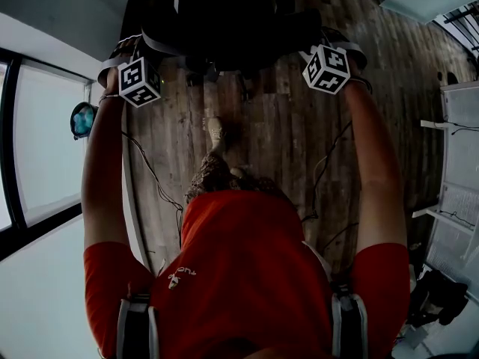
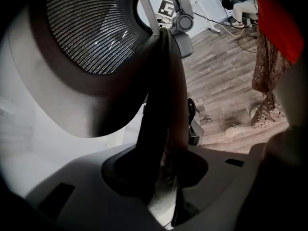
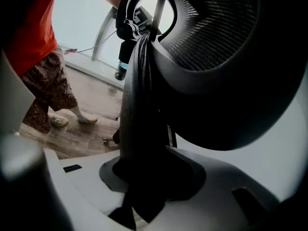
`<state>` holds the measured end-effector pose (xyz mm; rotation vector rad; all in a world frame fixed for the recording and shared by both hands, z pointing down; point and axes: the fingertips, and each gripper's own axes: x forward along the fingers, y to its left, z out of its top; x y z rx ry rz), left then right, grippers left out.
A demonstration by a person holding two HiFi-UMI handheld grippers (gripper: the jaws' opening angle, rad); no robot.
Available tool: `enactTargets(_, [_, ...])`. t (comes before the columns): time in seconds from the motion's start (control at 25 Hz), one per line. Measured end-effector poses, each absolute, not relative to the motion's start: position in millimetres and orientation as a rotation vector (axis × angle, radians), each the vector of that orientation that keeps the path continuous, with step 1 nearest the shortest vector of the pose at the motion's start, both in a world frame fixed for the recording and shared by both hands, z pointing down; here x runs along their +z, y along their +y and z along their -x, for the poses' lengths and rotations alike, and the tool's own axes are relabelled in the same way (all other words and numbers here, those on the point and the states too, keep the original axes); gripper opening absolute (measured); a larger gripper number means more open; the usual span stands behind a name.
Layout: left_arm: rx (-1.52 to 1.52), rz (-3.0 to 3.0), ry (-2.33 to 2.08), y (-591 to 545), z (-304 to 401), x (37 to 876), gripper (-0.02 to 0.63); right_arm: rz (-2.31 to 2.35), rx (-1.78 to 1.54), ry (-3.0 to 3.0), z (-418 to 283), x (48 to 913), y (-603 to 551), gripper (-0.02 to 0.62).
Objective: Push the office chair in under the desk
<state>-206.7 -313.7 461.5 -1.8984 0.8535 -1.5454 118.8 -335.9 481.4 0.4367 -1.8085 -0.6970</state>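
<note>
Looking steeply down over a red shirt [image 1: 239, 253], a patterned garment [image 1: 217, 178] and a pale shoe [image 1: 215, 129] on the wooden floor [image 1: 292, 148]. Stretches both bare arms forward, one gripper in each hand. Holds the left gripper [image 1: 141, 60], marker cube [image 1: 138, 81] up, at the left side of the office chair [image 1: 224, 21]; presses its fingers, set narrow, on the dark edge of the chair's back, seen running straight up between them in the left gripper view, with the mesh backrest [image 2: 91, 28] curving away to the left. Holds the right gripper [image 1: 329, 54] the same way at the chair's right side, fingers likewise closed part-way on the opposite dark edge, with the mesh bulging off to the right there. Catches each gripper's marker cube in the other's view. Finds the chair itself black, straight ahead of the feet at the top of the head view, bits of its base [image 1: 202, 73] showing below the back. Cannot tell how far the seat stands under any tabletop. Takes in, farther out, thin cables [image 1: 150, 170] trailing over the boards, a window [image 1: 37, 148] along the left and white shelving [image 1: 453, 163] at the right.
</note>
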Motion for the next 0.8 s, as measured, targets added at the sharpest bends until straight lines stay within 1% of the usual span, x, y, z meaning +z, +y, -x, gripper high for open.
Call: enactTargets(0.8, [-1.504,1.907,0.817,-517.9,239.2,457.5,0.140,-0.486,-0.629,-1.778,-88.7,479.7,-523.4,0.147])
